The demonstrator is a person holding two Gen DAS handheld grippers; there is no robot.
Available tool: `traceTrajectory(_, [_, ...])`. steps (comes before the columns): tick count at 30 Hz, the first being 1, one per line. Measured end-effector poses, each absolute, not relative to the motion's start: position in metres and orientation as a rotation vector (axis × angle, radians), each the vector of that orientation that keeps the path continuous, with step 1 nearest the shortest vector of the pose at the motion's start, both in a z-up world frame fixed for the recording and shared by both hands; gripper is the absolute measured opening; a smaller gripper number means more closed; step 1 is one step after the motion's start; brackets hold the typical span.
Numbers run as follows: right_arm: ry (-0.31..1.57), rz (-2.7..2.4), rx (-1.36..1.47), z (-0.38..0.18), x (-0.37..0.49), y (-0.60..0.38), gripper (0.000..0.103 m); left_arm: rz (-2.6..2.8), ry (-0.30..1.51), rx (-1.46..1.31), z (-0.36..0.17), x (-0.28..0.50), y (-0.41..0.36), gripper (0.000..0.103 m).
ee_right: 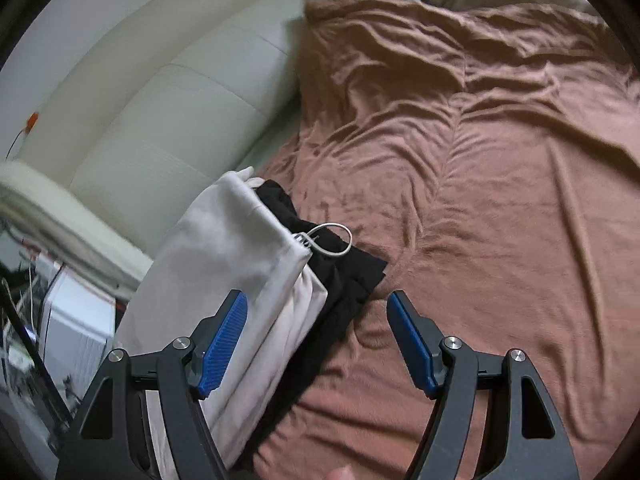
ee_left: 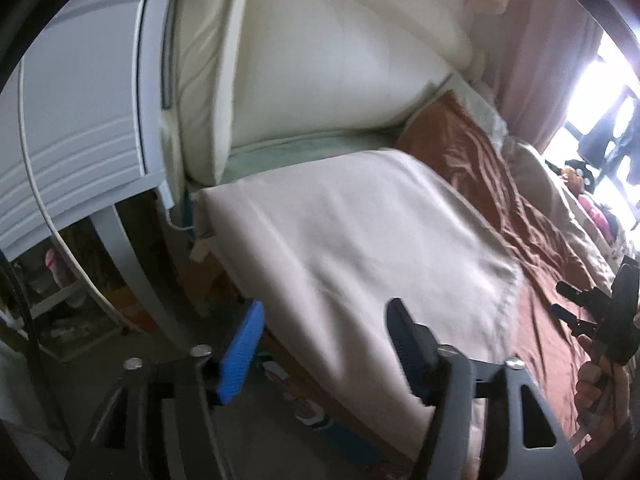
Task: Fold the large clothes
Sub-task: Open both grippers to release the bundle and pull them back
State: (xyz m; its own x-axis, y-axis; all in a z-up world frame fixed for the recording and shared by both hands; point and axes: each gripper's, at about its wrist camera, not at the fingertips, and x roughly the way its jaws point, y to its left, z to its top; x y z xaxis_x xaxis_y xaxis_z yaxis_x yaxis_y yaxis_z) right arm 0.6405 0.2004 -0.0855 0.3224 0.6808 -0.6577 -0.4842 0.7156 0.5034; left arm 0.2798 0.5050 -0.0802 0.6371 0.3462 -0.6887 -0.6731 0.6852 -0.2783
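A folded cream-white garment (ee_left: 352, 248) lies flat at the near corner of the bed, on the rust-brown bedspread (ee_left: 544, 308). In the right wrist view the same white garment (ee_right: 224, 272) shows a drawstring loop (ee_right: 332, 240) and rests on a black garment (ee_right: 352, 280). My left gripper (ee_left: 324, 344) hovers above the white cloth's near edge, jaws wide apart and empty. My right gripper (ee_right: 316, 340) is also open and empty, above the white and black cloth edges. The right gripper (ee_left: 568, 304) appears at the right edge of the left wrist view, held by a hand (ee_left: 592, 384).
A padded cream headboard (ee_left: 320, 60) stands behind the bed, and a white bedside cabinet (ee_left: 80, 120) with a cable is on the left. Pillows and clutter lie by the bright window (ee_left: 600, 120). Wrinkled brown bedspread (ee_right: 480, 160) fills the right.
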Motion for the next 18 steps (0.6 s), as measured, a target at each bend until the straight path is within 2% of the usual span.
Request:
traceTrajectory(2, [0.959, 0.777, 0.199, -0.073, 0.626, 0.185, 0.071, 0.609, 0.63, -0.54, -0.071, 0.281, 0.491, 0.084])
traceTrajectory(4, [0.943, 0.776, 0.176, -0.062, 0.611, 0.167, 0.071, 0.584, 0.61, -0.523, -0.061, 0.282, 0.474, 0.087])
traceTrajectory(7, [0.902, 0.757, 0.142, -0.046, 0.59, 0.142, 0.077, 0.547, 0.598, -0.489, -0.048, 0.285, 0.443, 0.096])
traceTrajectory(8, [0.884, 0.746, 0.132, -0.041, 0.583, 0.134, 0.083, 0.538, 0.596, -0.478, -0.045, 0.286, 0.436, 0.098])
traceTrajectory(12, [0.842, 0.717, 0.102, -0.023, 0.551, 0.097, 0.094, 0.489, 0.585, -0.426, -0.031, 0.288, 0.397, 0.103])
traceTrajectory(14, [0.817, 0.699, 0.089, -0.013, 0.532, 0.078, 0.103, 0.467, 0.576, -0.41, -0.024, 0.287, 0.378, 0.103])
traceTrajectory(18, [0.767, 0.677, 0.088, 0.003, 0.495, 0.048, 0.103, 0.427, 0.558, -0.388, -0.015, 0.282, 0.345, 0.103])
